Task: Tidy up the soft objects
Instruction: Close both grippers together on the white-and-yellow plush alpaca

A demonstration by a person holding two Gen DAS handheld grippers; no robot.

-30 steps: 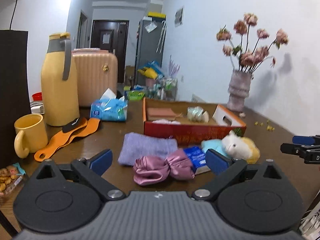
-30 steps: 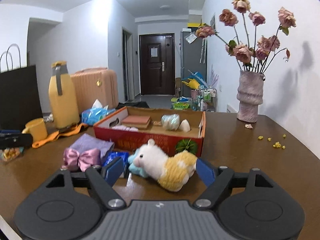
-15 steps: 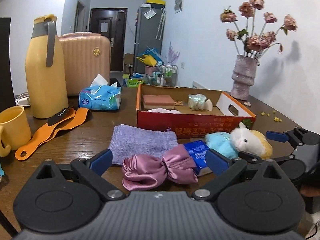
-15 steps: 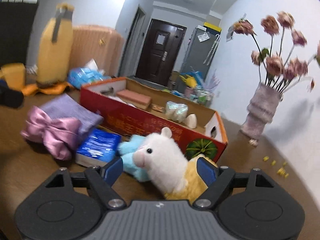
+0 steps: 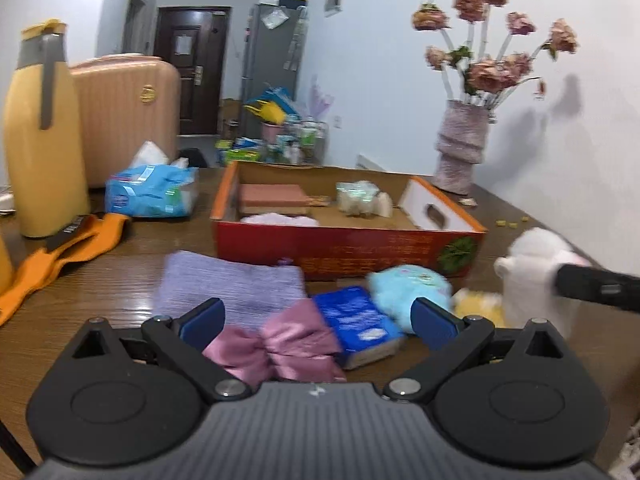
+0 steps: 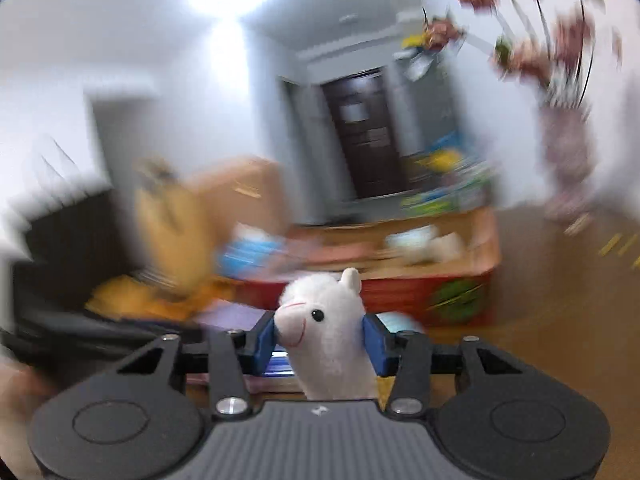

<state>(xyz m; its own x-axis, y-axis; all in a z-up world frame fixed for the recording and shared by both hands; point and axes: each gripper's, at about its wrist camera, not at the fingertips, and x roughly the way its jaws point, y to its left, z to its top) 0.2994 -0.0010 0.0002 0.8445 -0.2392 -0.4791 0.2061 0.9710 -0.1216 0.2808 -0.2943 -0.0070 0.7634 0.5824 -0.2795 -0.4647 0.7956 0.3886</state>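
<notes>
Behind my claws, the wooden table (image 5: 100, 292) held the red box (image 5: 344, 246); my right gripper (image 6: 320, 338) had just closed on the alpaca plush (image 6: 328, 320), probably only its head, so it might slip; my left gripper (image 5: 316, 316) gaped over the pink bow (image 5: 276, 344)

Nothing legible here: the gold print on the red cardboard box (image 5: 348, 246) front is too blurred to read, and the orange strap's black tag (image 5: 72, 227) too.
</notes>
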